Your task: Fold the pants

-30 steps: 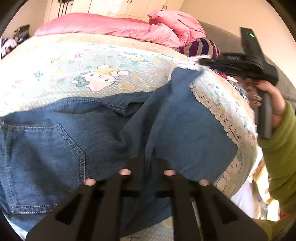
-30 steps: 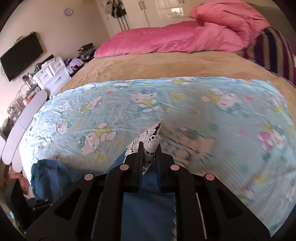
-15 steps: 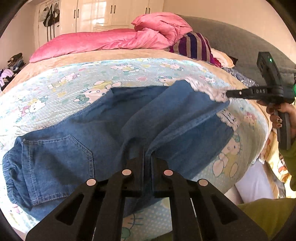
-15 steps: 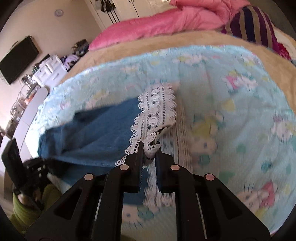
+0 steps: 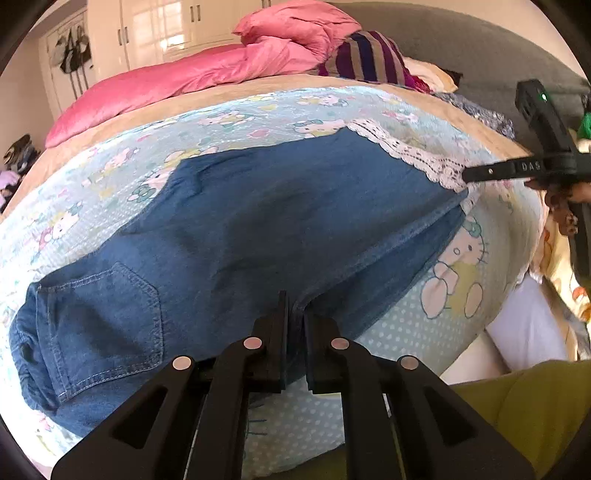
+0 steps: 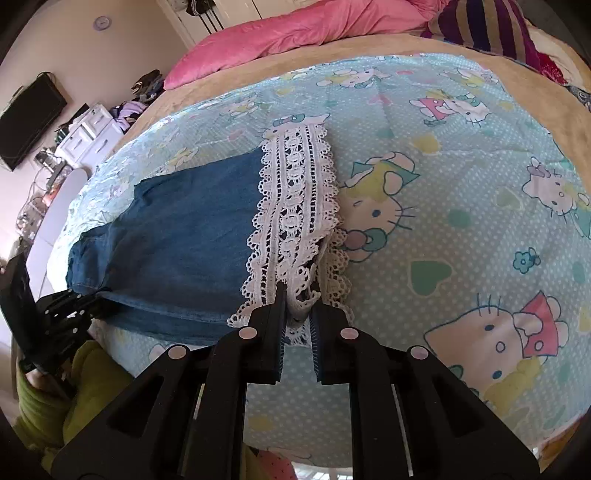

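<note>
Denim pants, scalloped lace hem

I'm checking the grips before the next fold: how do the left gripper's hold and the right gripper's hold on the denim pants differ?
The left gripper pinches plain blue denim at the near edge of the denim pants; the right gripper pinches the white lace hem. The left sits mid-length, nearer the back pocket; the right sits at the leg end. Both are shut on fabric.

Lighting: we note bright, soft daylight; glare on wardrobe doors; strong fisheye bending, dark corners, slight blur.
</note>
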Demonstrator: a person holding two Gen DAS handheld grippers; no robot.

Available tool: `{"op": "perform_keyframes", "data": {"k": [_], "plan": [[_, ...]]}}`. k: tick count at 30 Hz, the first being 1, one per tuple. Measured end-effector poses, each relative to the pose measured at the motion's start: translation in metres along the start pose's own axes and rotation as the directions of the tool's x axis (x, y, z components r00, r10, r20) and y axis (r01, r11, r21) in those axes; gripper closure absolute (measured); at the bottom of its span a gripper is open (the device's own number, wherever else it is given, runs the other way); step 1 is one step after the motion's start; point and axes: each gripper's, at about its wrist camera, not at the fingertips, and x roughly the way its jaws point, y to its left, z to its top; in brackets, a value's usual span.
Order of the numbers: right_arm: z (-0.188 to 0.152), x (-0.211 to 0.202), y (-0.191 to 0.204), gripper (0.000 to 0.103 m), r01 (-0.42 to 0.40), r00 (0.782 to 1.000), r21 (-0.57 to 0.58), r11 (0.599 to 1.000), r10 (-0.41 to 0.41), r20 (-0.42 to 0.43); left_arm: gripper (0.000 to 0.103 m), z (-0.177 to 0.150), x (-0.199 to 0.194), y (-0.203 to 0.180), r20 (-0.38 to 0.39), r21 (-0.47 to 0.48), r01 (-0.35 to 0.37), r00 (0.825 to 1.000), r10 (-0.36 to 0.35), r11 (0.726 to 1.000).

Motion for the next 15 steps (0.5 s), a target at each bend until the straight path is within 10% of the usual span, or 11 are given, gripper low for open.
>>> {"op": "perform_keyframes", "data": {"k": [7, 11, 15], "plan": [[-0.007, 0.007, -0.007, 0.096, 0.014, 1.000, 0.015, 1.000, -0.014, -0.027, 0.093, -0.003, 0.011, -0.008, -0.052, 0.041, -0.003, 0.999, 0.005, 0.999], [-0.007, 0.004, -0.015, 0.078, 0.042, 0.999, 0.047, 0.998, -0.041, -0.031, 0.091, -0.004, 0.015, -0.007, -0.071, 0.038, -0.005, 0.997, 0.008, 0.999], [0.001, -0.021, -0.003, 0.074, 0.074, 0.994, -0.006, 0.997, -0.073, 0.078, 0.089, -0.005, 0.015, -0.009, -0.073, 0.036, -0.004, 0.997, 0.007, 0.999]]}}
